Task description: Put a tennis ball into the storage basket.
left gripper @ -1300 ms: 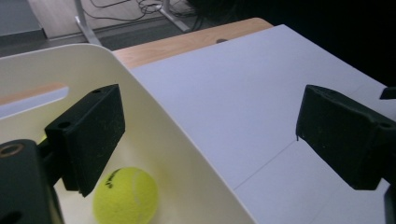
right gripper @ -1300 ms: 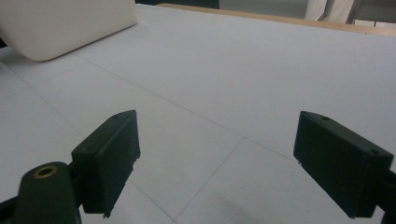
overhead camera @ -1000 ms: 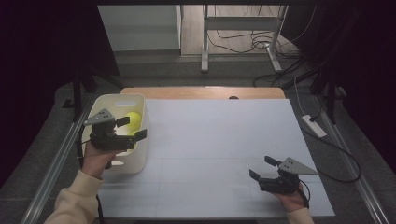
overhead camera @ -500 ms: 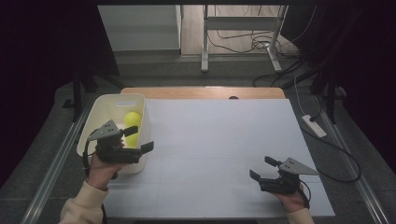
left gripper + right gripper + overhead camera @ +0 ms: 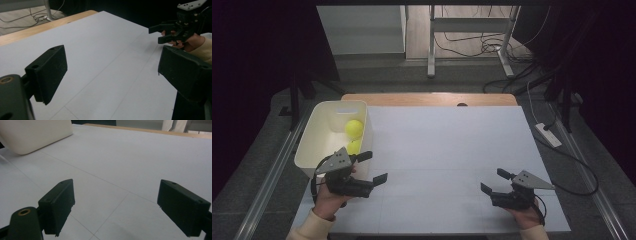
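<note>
Jaws of the left claw (image 5: 373,166) stand wide and hold nothing. A second ago it hung over the white bin (image 5: 319,137); now it has drawn back toward the person and sits lower, just past the bin's near corner over the white bench (image 5: 447,145). Two yellow balls (image 5: 354,129) lie in the bin, so the drop looks done. The right claw (image 5: 495,182), also wide and empty, has kept still near the bench's front edge.
</note>
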The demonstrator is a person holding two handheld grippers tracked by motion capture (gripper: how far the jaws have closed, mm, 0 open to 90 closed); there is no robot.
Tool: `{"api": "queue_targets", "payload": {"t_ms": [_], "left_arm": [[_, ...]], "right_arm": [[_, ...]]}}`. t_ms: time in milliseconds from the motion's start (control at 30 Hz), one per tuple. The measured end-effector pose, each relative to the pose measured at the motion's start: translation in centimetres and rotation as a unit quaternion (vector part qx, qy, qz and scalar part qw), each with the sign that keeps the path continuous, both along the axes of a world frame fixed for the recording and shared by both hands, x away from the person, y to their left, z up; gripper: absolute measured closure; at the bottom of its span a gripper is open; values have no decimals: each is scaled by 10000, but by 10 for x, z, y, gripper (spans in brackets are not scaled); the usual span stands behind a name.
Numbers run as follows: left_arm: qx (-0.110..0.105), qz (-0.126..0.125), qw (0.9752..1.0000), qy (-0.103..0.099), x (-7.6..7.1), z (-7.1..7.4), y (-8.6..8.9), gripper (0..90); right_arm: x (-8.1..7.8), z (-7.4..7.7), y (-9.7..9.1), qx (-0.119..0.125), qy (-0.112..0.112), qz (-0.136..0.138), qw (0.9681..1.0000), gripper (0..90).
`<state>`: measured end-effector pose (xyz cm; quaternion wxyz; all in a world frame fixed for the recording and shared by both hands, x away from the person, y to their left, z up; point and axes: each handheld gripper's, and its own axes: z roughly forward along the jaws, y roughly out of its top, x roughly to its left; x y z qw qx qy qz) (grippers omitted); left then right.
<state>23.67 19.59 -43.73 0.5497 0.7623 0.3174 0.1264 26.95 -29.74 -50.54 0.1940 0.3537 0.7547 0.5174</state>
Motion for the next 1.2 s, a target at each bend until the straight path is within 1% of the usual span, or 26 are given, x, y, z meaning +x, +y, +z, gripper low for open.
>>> {"api": "queue_targets", "payload": {"t_ms": [33,167,200,233,333,467,600,767,867,933,1033,1100,1200], "left_arm": [[0,0,10000,0,0,0,0,92],[66,13,10000,38,-5,-14,-2,92],[66,13,10000,38,-5,-14,-2,92],[44,-21,10000,85,-5,-20,-2,92],[150,-63,9998,118,-5,-33,-5,102],[314,-143,9993,161,-6,-45,-9,97],[369,-208,9989,192,-7,-53,-12,95],[382,-230,9985,316,-6,-70,-13,95],[401,-225,9983,372,-5,-76,-13,96],[446,-203,9981,365,-4,-78,-13,96],[418,-193,9983,368,-4,-81,-13,96],[438,-194,9982,373,-3,-83,-13,96],[441,-175,9982,369,-2,-84,-13,95]], "right_arm": [[0,0,0,0,0,0,10000,145],[0,-1,0,-2,-4,3,10000,145],[0,-1,0,-2,-4,3,10000,145],[1,-1,-1,-7,1,9,10000,145],[0,-1,-1,32,-25,50,10000,145],[-1,0,0,4,-37,98,9999,145],[-1,-1,1,-15,-26,105,9999,145],[-1,-1,1,-27,-17,93,10000,145],[-1,-2,1,-26,-19,93,10000,145],[-2,-2,0,-34,-18,117,9999,144],[-3,-2,0,-32,-29,190,9998,144],[-4,-2,-1,-12,-32,228,9997,144],[-4,-3,-2,-6,19,284,9996,144]]}}
